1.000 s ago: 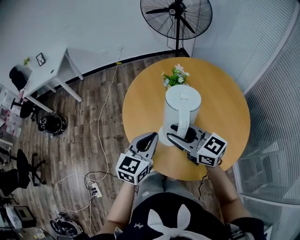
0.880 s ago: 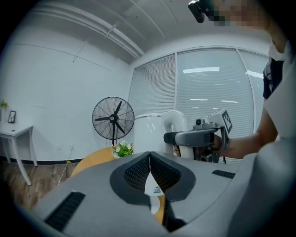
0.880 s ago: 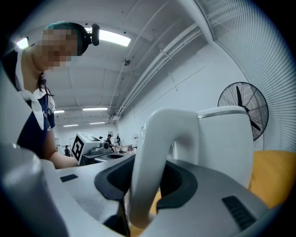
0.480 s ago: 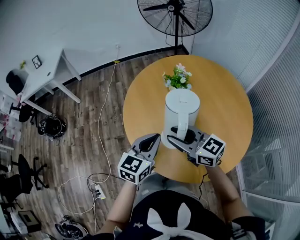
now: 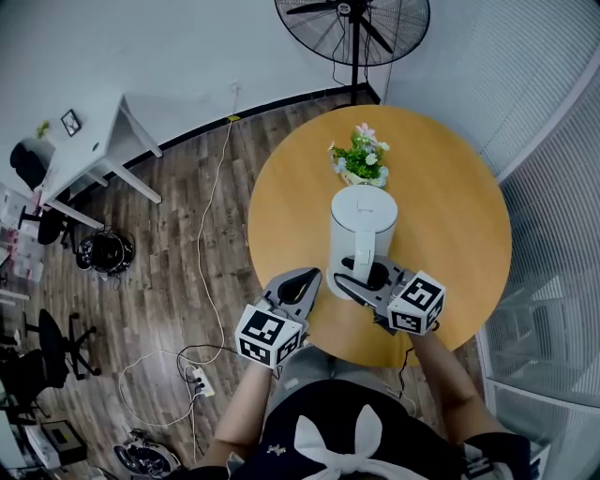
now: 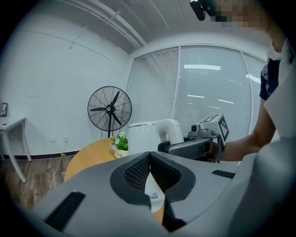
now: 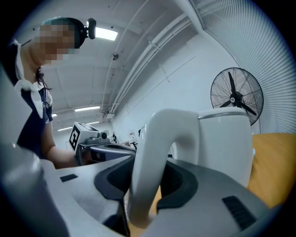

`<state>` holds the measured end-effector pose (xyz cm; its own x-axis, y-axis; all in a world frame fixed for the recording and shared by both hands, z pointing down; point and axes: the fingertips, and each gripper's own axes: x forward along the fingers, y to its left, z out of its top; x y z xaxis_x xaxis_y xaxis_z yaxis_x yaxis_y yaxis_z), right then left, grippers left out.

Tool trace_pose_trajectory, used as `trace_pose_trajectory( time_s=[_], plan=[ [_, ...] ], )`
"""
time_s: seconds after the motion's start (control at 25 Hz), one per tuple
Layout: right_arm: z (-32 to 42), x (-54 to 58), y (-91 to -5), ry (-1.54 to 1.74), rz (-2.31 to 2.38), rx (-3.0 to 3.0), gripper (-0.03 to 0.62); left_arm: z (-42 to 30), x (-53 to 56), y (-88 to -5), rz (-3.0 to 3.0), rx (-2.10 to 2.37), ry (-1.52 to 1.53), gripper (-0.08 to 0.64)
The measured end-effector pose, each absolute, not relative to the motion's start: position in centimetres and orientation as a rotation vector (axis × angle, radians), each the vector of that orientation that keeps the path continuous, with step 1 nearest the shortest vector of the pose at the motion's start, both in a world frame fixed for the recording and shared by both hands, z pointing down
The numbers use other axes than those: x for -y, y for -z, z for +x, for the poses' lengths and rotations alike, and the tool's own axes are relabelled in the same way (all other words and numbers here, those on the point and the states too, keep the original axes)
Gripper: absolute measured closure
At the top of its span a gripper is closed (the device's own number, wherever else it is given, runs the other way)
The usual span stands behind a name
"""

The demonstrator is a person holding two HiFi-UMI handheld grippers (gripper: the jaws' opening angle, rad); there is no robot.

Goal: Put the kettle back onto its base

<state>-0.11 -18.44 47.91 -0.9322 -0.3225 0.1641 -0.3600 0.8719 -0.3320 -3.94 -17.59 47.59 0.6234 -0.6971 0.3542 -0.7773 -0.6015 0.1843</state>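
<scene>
The white kettle [image 5: 361, 230] stands upright over the near part of the round wooden table [image 5: 450, 216]. My right gripper [image 5: 367, 274] is shut on its curved handle [image 7: 157, 152], one pad on each side. A white piece of the base [image 6: 150, 190] shows through the left gripper's jaws, low by the kettle. From the head view the base is hidden under the kettle, and I cannot tell whether the kettle rests on it. My left gripper [image 5: 302, 281] is shut and holds nothing, at the table's near edge just left of the kettle.
A small pot of flowers [image 5: 361, 159] stands on the table right behind the kettle. A standing fan [image 5: 352, 19] is beyond the table. On the wooden floor to the left lie a cable [image 5: 211, 244] and a power strip [image 5: 197, 380]. A white desk [image 5: 94, 141] stands far left.
The kettle has come down a little with my right gripper still on the handle. My left gripper has sunk slightly, staying shut beside the kettle.
</scene>
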Motion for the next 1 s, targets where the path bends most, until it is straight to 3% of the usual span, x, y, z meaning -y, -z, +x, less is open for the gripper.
trace_pose_trajectory(
  time_s=[1.0],
  plan=[
    [-0.8,20.4,-52.1,-0.649,0.571,2.886,0.445,-6.2,18.2,-49.8,2.448,1.213,-0.392,0.535]
  ],
)
